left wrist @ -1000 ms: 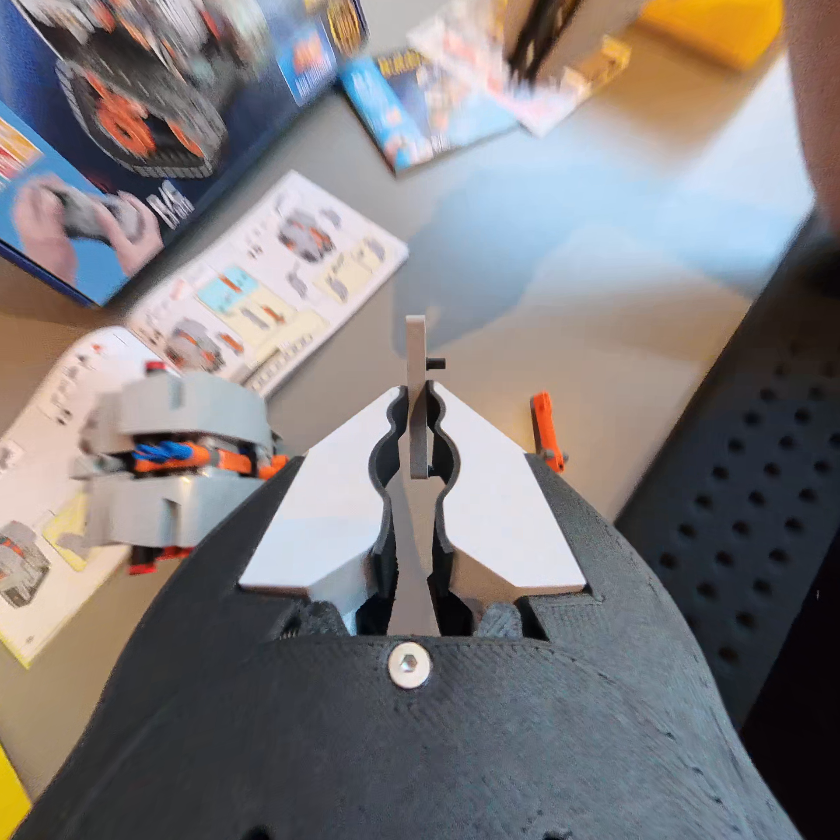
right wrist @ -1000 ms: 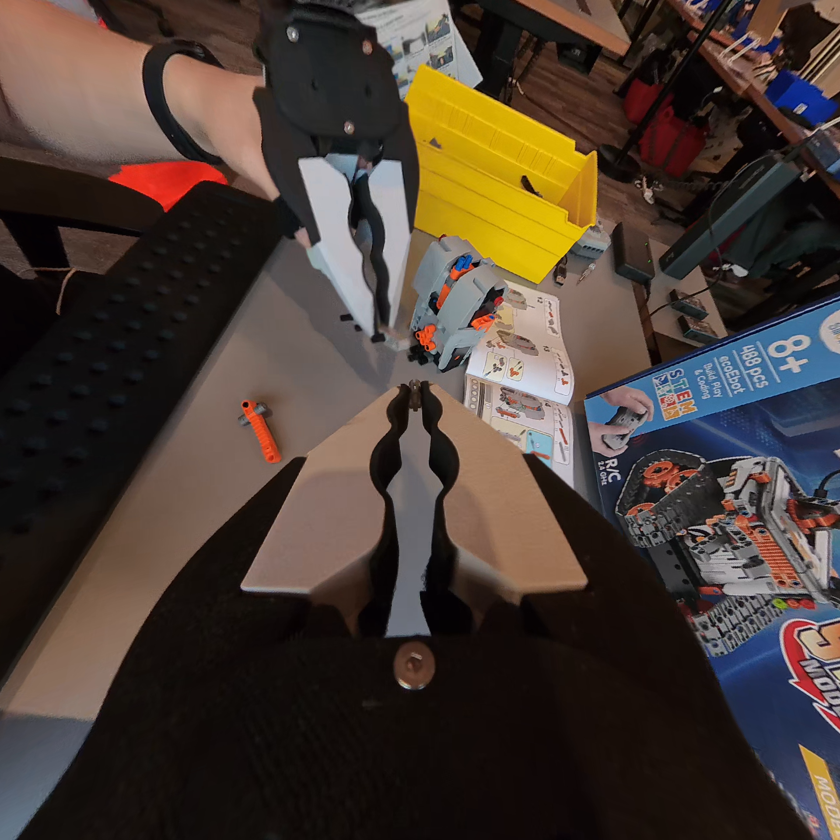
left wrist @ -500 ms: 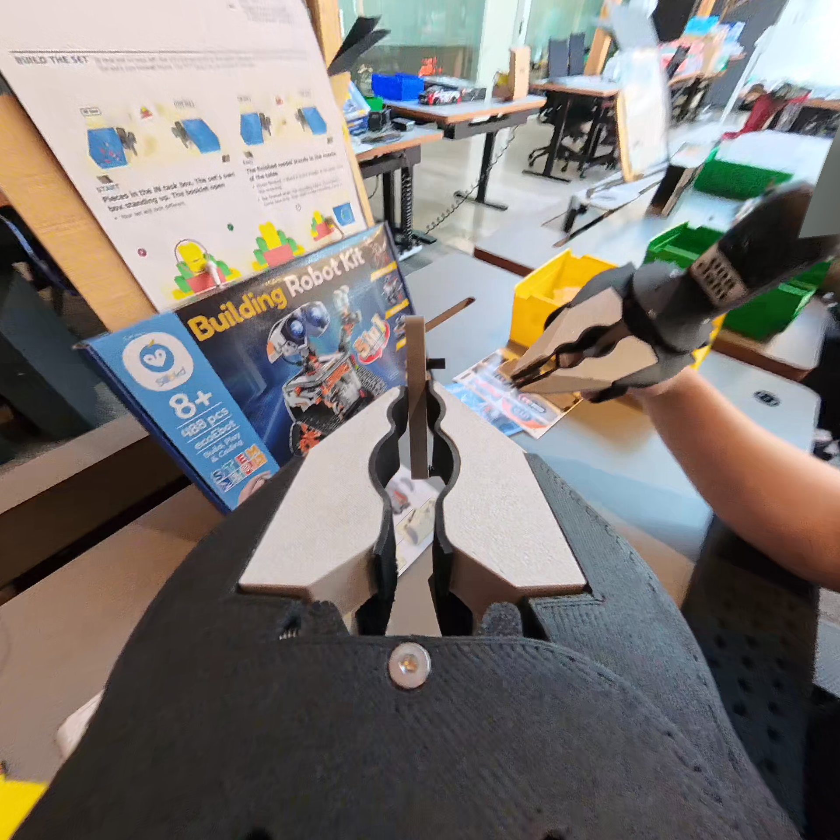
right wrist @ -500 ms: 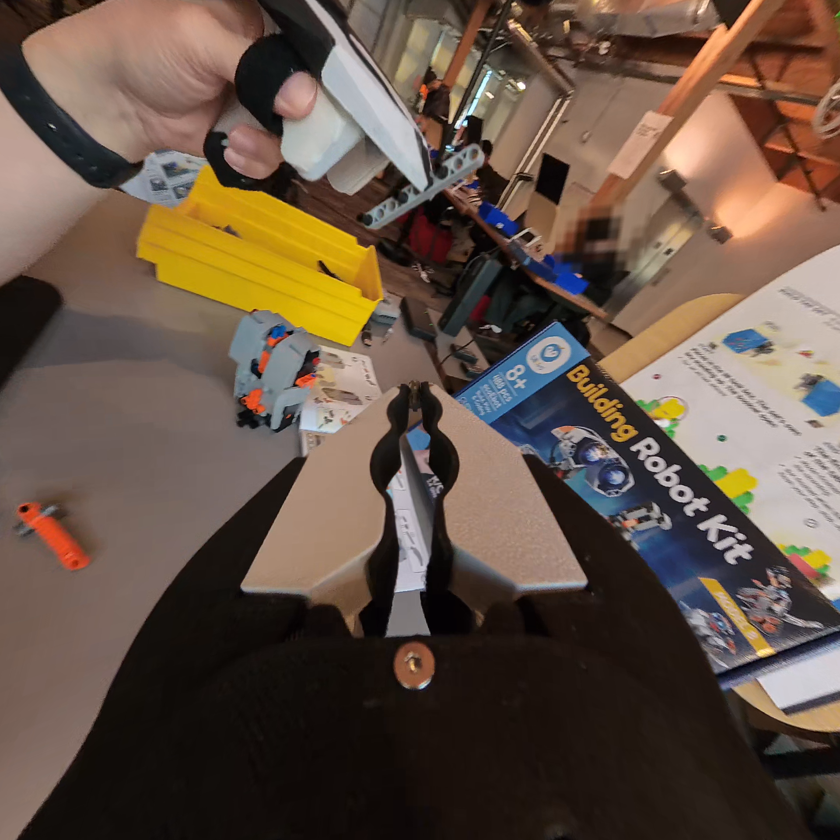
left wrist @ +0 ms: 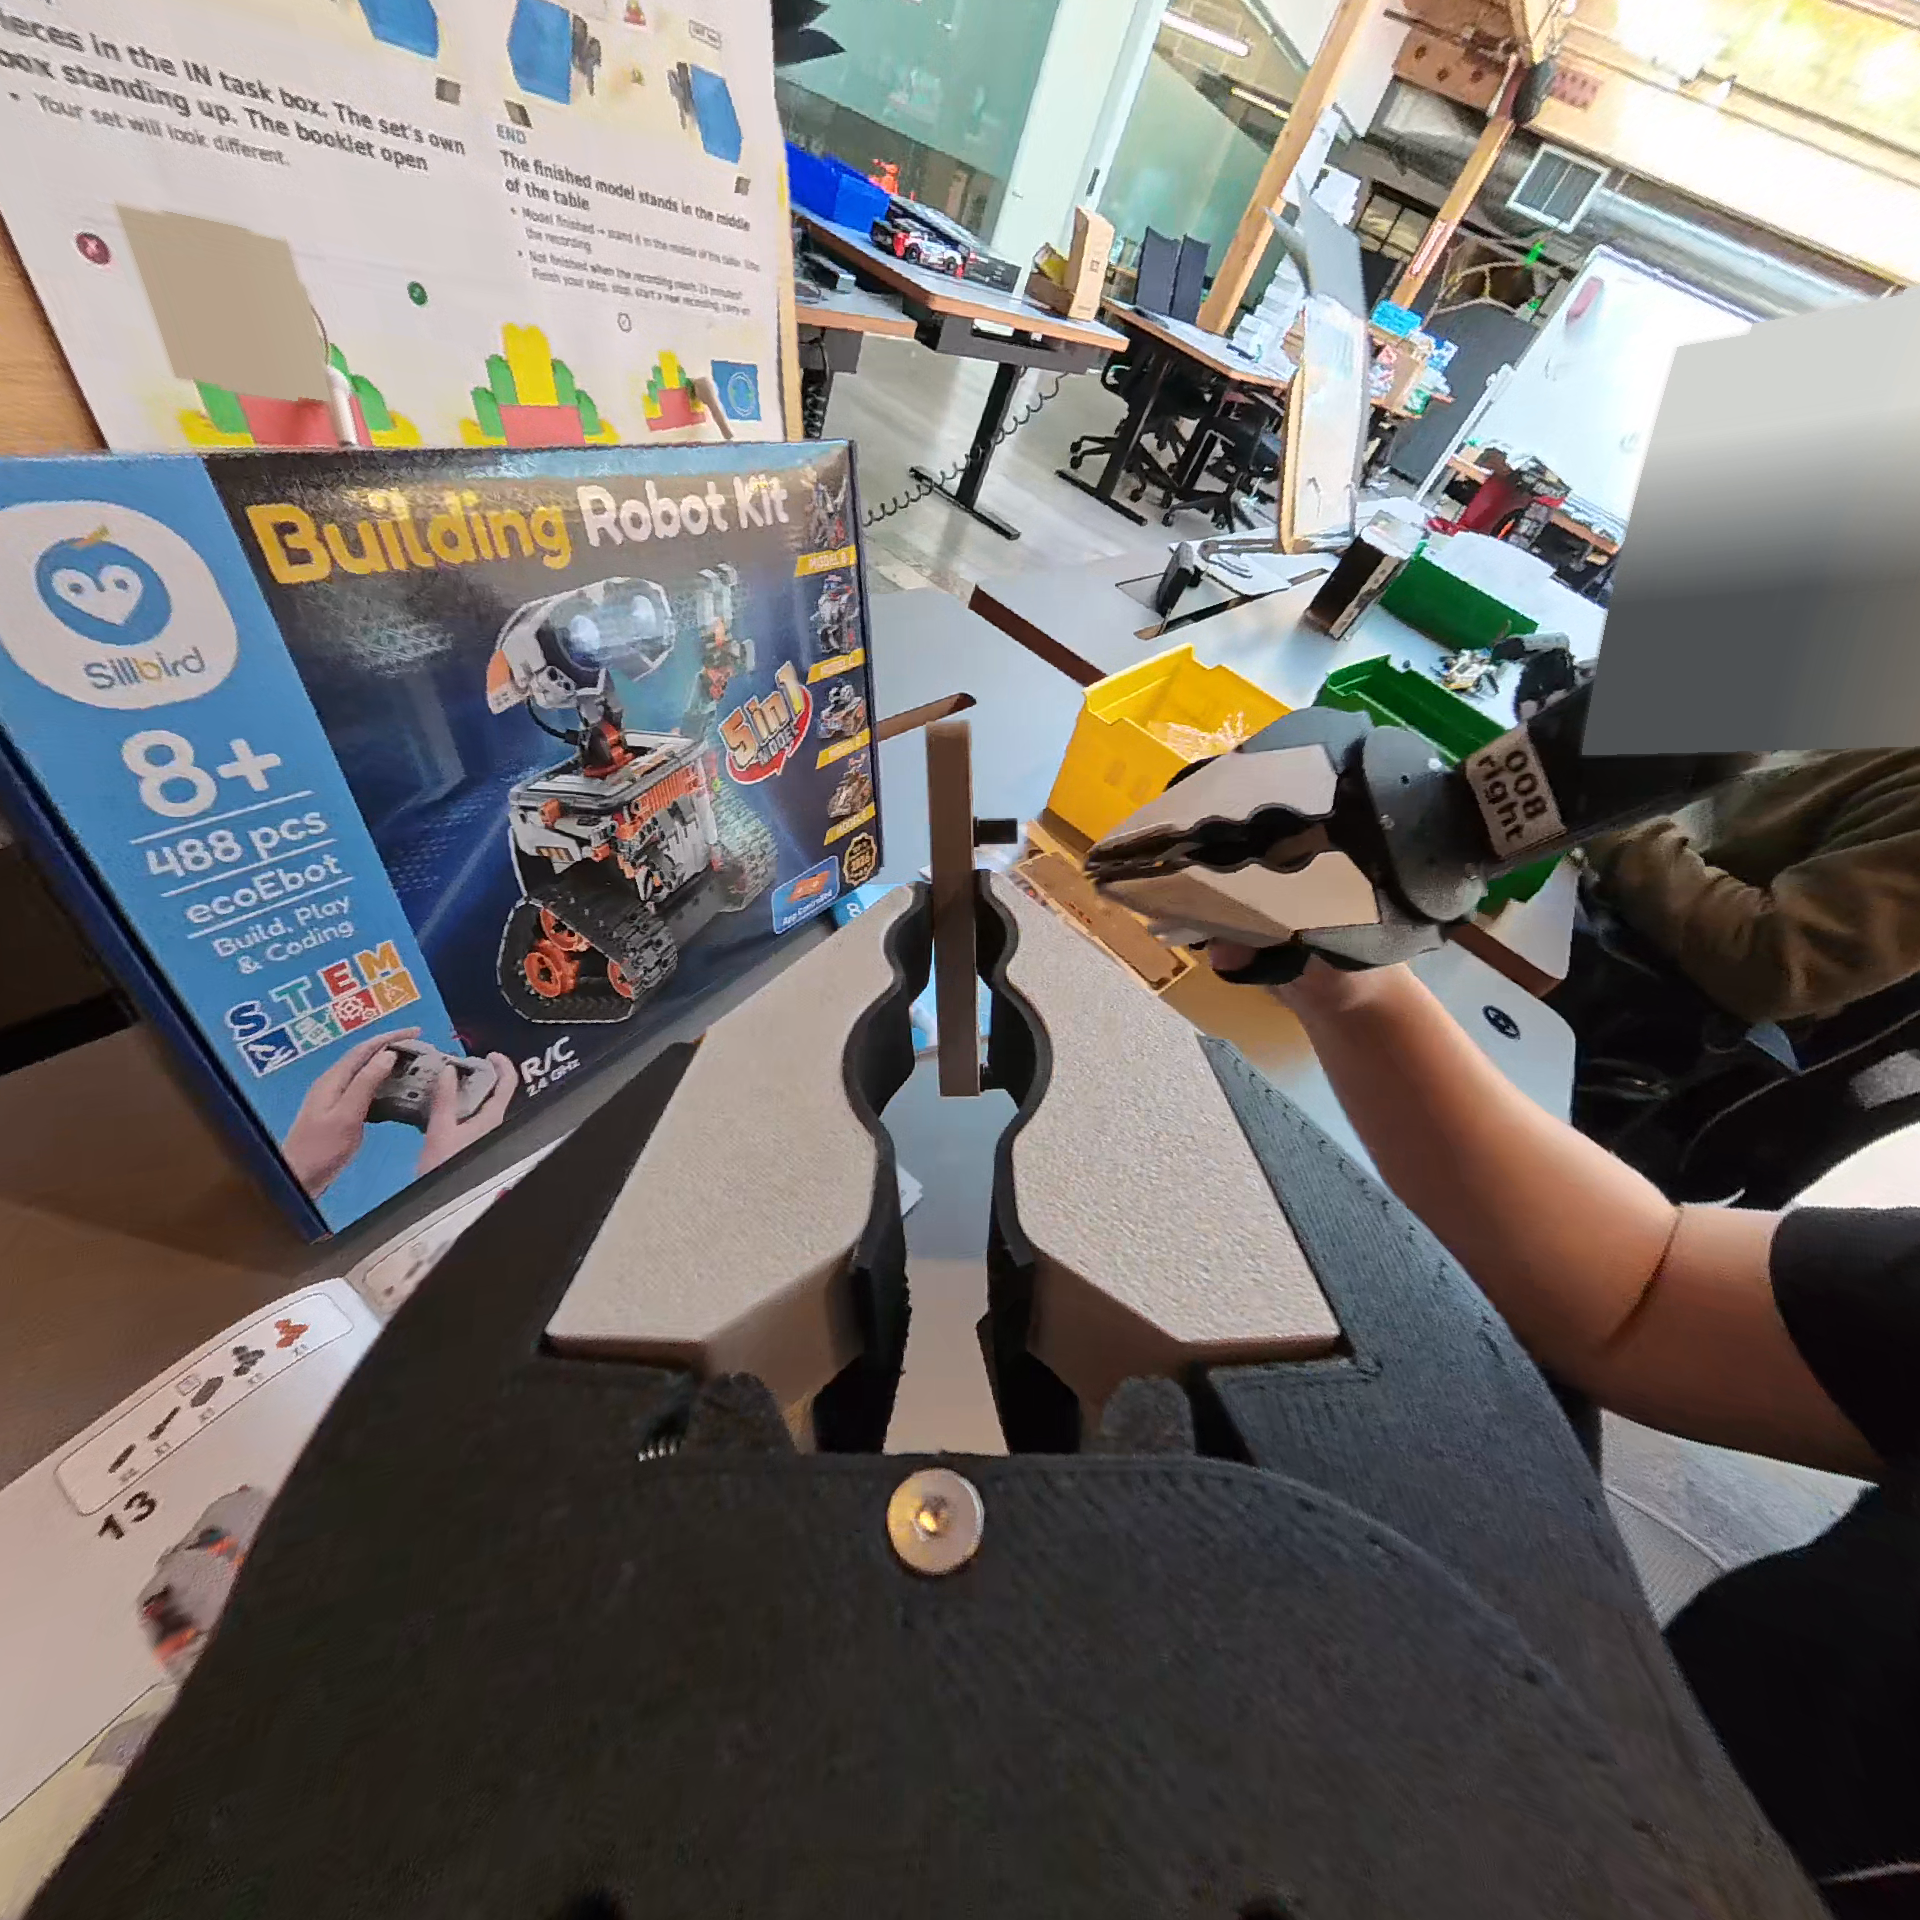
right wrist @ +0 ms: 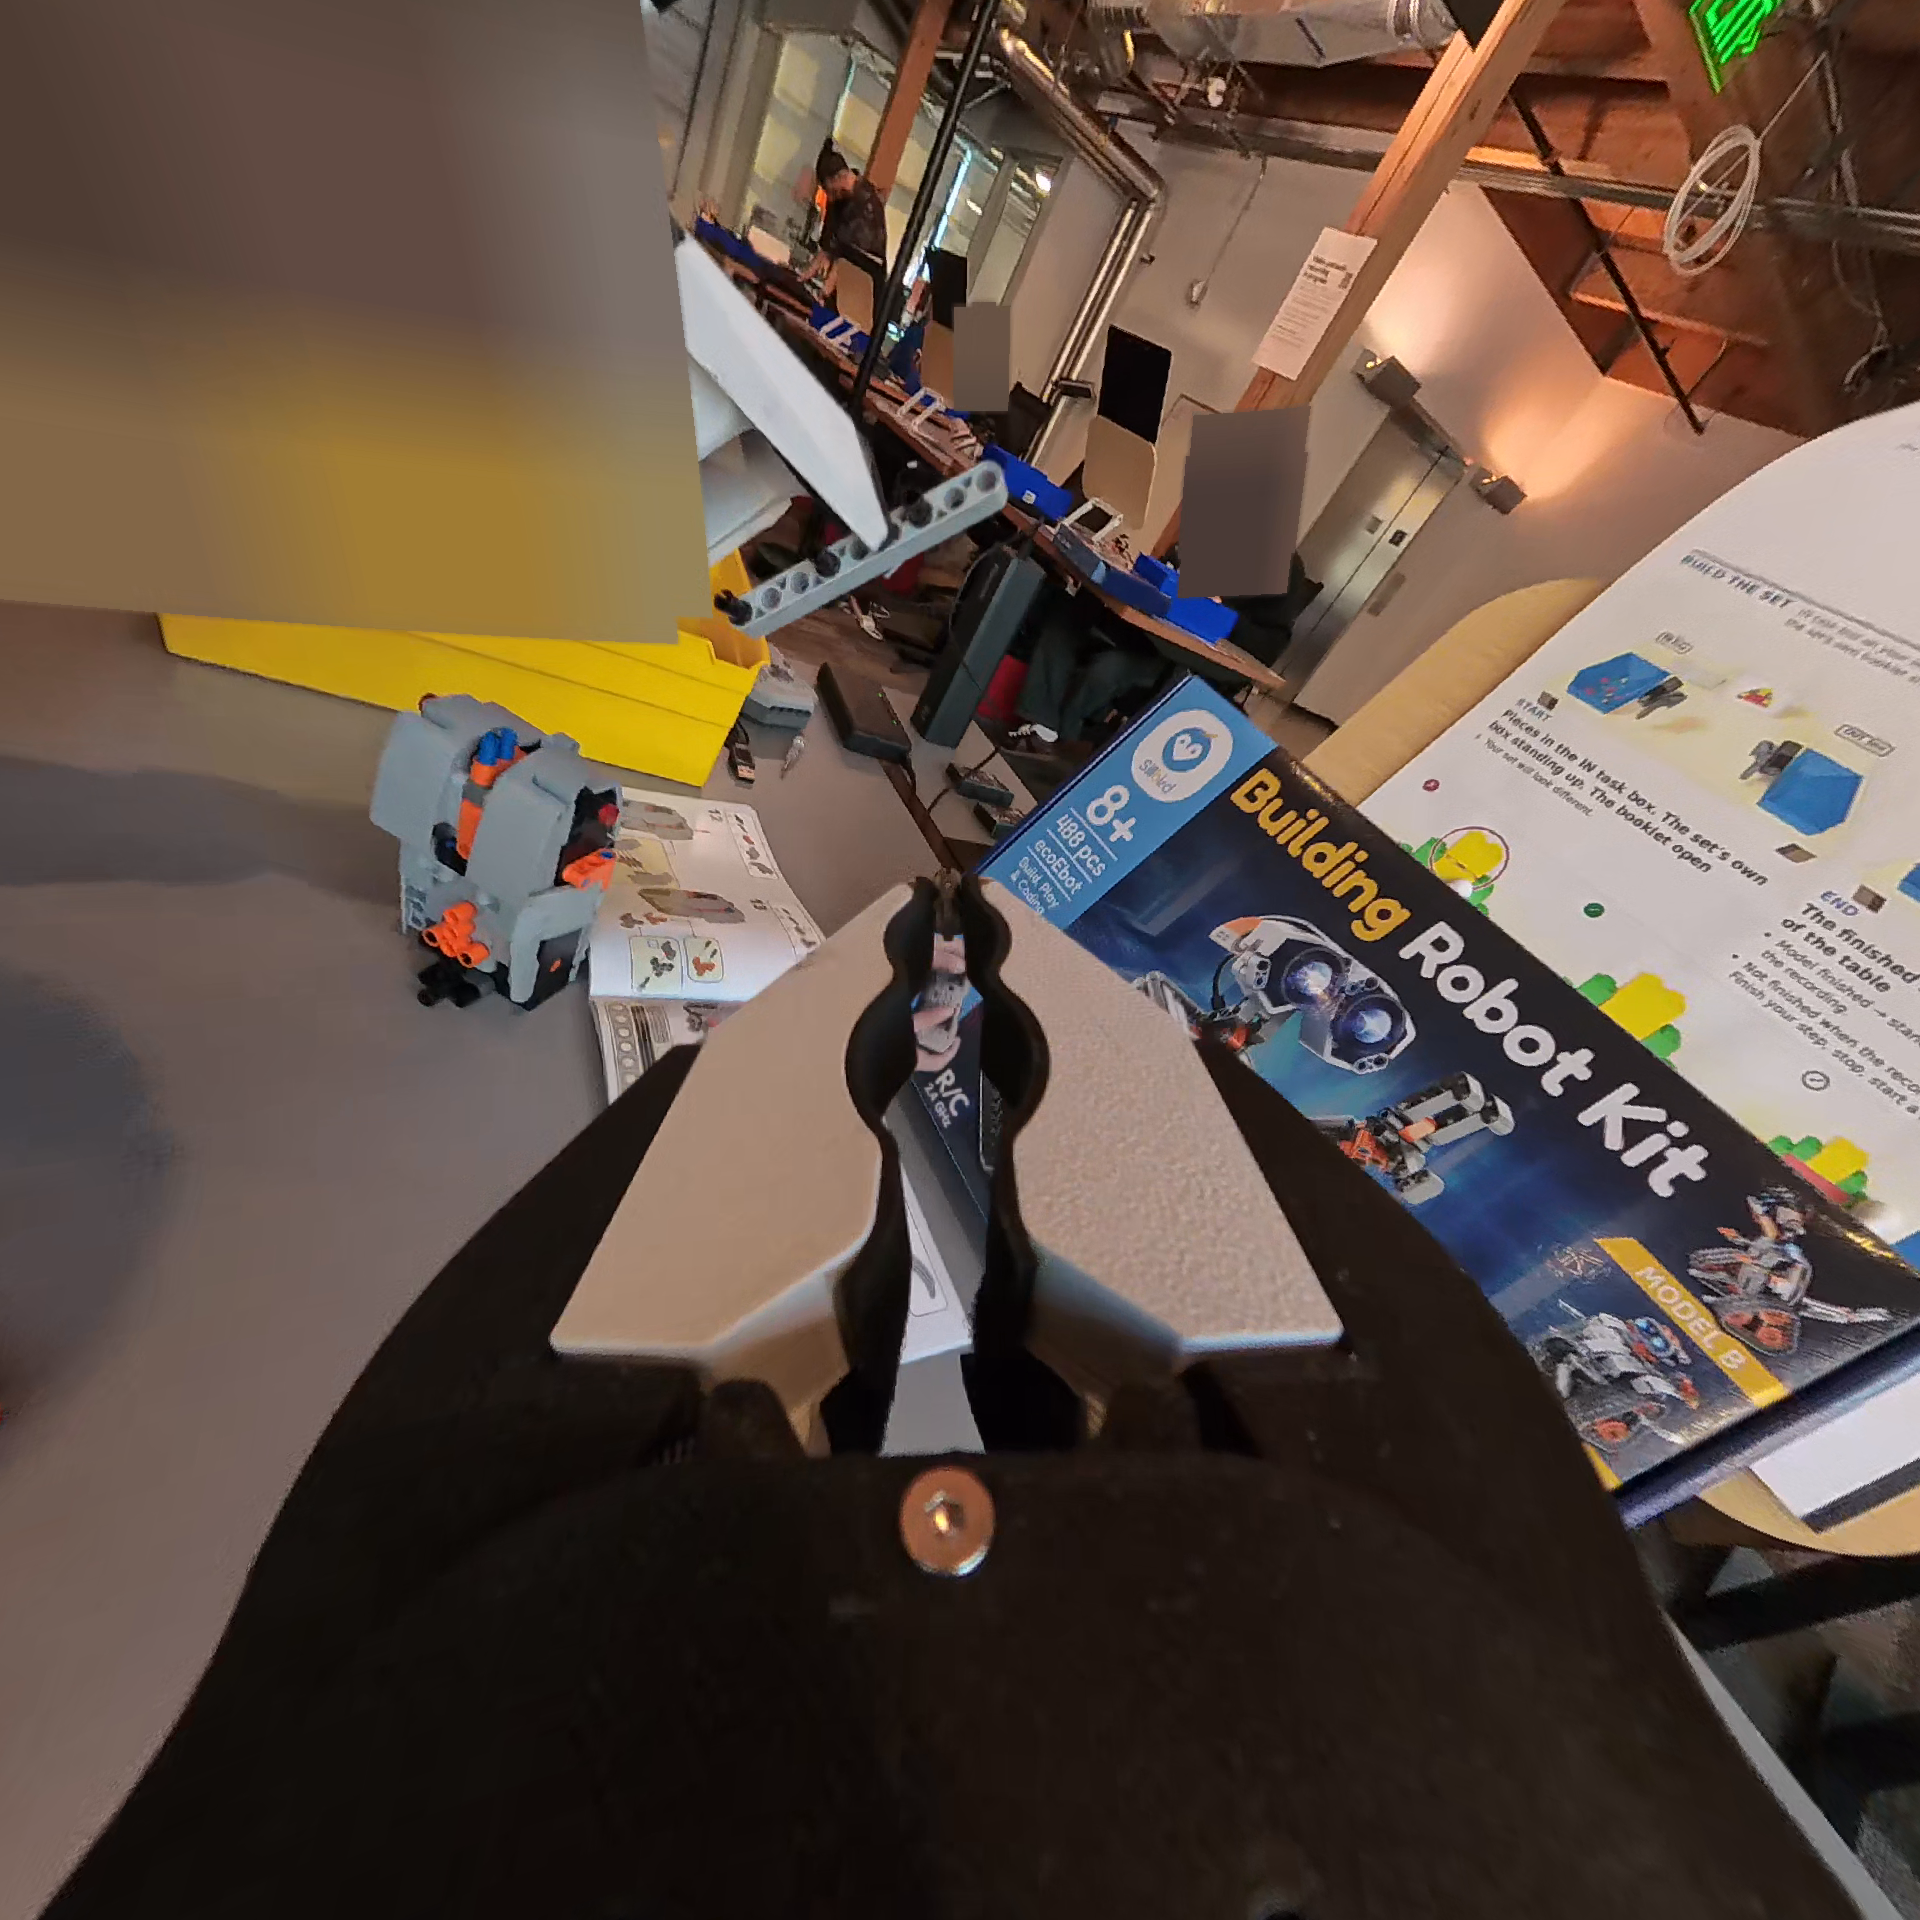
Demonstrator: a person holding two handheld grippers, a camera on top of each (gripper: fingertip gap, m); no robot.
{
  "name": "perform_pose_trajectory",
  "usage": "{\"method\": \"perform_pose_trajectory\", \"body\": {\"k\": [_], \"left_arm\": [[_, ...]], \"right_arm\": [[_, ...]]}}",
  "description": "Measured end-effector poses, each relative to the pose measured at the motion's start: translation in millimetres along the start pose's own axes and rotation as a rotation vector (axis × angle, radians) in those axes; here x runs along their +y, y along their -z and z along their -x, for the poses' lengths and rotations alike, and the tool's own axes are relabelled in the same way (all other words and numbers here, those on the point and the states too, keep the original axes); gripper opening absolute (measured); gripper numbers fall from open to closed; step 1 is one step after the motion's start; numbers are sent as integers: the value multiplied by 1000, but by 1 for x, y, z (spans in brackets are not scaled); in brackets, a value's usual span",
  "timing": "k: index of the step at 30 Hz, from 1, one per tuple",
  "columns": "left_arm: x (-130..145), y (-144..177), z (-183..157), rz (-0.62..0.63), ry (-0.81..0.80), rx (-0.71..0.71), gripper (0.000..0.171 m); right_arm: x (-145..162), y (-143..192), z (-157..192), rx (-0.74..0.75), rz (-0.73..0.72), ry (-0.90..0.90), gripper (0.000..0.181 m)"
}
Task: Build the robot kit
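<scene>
1. Left gripper (left wrist: 951,904) is raised above the table and clamped on a grey beam with holes (left wrist: 953,904), which stands upright between its two fingers with a small black peg sticking out of its right side.
2. Seen from the right wrist view, that same grey beam (right wrist: 873,551) slants across the air above the yellow bin (right wrist: 582,686), pinched at its middle by the white tip of the left gripper (right wrist: 883,535), with black pegs in several of its holes.
3. Right gripper (right wrist: 948,888) has its tips together on something very small and dark; I cannot tell what it is.
4. In the left wrist view the right gripper (left wrist: 1107,862) hovers in the air just to the right of the beam, pointing toward it but apart from it.
5. A blue kit box (left wrist: 416,790) stands on edge behind the left gripper, with a white poster (left wrist: 416,208) leaning up behind it.
6. On the grey table (right wrist: 260,1091) a half-built grey and orange model (right wrist: 488,842) stands upright beside an open booklet (right wrist: 696,914).
7. Another yellow bin (left wrist: 1153,738) and a green bin (left wrist: 1413,707) lie beyond the right gripper.
8. A bare forearm (left wrist: 1507,1205) reaches in from the right behind the right gripper.
</scene>
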State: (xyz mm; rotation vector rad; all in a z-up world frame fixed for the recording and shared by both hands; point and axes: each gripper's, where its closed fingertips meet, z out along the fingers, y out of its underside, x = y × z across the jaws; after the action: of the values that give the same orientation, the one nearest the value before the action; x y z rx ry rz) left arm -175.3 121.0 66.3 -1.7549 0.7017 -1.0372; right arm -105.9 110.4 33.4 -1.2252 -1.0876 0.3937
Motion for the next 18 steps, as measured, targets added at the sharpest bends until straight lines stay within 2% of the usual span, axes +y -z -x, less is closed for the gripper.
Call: {"method": "perform_pose_trajectory", "body": {"k": [4,7,18], "left_arm": [[1,-5,-10,-4,3,50,6],[3,-5,-8,8,-19,16,6],[3,-6,-14,-5,5,52,5]], "right_arm": [[7,-6,5,-10,8,15,4],[3,-8,15,-47,-34,26,4],[1,-11,17,-9,-15,116,4]]}}
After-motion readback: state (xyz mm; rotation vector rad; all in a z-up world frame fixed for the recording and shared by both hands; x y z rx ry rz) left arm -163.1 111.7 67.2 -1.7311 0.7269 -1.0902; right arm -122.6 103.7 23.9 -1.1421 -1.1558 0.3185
